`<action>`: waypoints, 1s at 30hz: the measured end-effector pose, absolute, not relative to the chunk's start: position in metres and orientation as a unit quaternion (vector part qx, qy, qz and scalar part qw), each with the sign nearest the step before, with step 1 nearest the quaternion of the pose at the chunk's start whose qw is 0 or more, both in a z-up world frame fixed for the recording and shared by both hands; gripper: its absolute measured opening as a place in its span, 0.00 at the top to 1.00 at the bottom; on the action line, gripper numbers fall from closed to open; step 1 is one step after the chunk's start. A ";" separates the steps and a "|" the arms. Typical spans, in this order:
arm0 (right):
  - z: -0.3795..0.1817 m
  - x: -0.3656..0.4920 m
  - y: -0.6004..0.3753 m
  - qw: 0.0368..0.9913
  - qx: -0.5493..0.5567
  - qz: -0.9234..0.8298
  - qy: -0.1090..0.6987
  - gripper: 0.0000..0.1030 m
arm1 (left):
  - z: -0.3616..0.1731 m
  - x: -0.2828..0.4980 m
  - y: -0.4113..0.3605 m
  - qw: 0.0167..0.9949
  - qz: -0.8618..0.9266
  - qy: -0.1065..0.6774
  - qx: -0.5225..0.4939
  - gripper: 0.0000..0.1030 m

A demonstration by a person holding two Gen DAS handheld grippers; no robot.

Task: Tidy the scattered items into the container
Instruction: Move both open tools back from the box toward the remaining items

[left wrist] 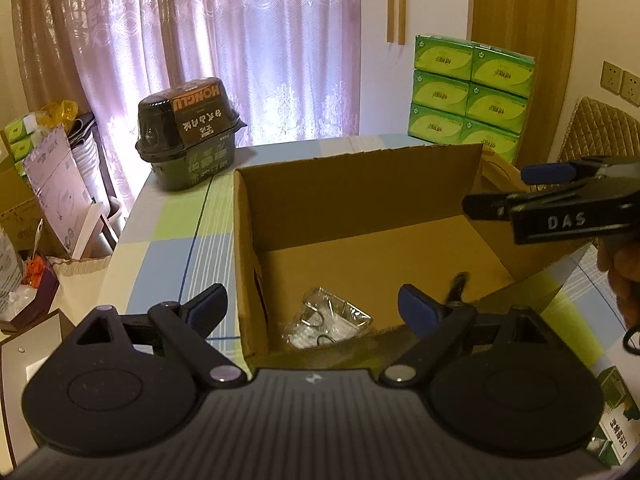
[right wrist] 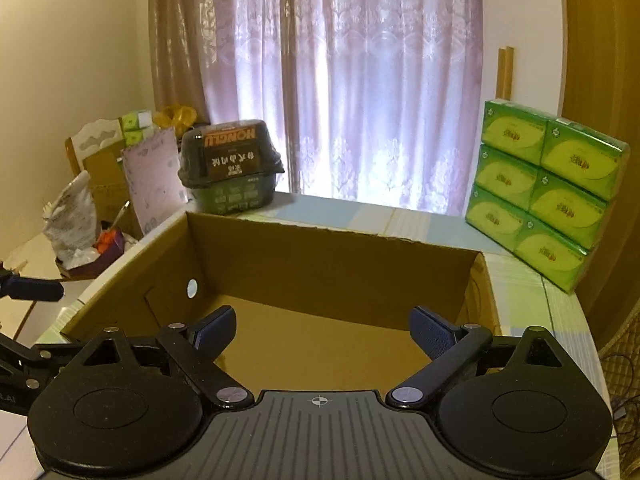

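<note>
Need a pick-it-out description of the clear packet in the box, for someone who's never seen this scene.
Find the open cardboard box on the checked tablecloth. On its floor, in the near corner, lies the clear plastic packet. It is the only thing visible inside, transparent and crinkly with metal wire loops showing through, unlike the dark food tub outside.

I see a plain brown cardboard box (left wrist: pixel 360 216) on a tablecloth (left wrist: pixel 168 236) checked in pale blue, green and white, a black tub (left wrist: pixel 188 132) with an orange-lettered label, bright green tissue packs (left wrist: pixel 468 92) with yellow ovals, and lilac lace-patterned curtains (right wrist: pixel 340 80) behind.
</note>
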State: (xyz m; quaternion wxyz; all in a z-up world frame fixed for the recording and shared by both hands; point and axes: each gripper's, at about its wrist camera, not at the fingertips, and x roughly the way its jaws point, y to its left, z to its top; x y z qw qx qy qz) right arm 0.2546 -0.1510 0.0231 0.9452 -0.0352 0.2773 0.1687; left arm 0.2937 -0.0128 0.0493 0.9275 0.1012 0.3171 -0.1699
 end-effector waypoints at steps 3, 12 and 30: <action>0.028 0.246 -0.155 0.947 -0.033 0.165 0.274 0.04 | 0.050 0.287 -0.012 0.927 -0.171 0.317 0.104 0.13; 0.039 0.177 -0.181 0.951 -0.007 0.152 0.270 0.04 | 0.054 0.245 -0.006 0.922 -0.183 0.325 0.106 0.11; 0.003 0.024 -0.228 0.937 0.037 0.113 0.327 0.04 | 0.016 0.107 0.025 0.904 -0.190 0.375 0.086 0.10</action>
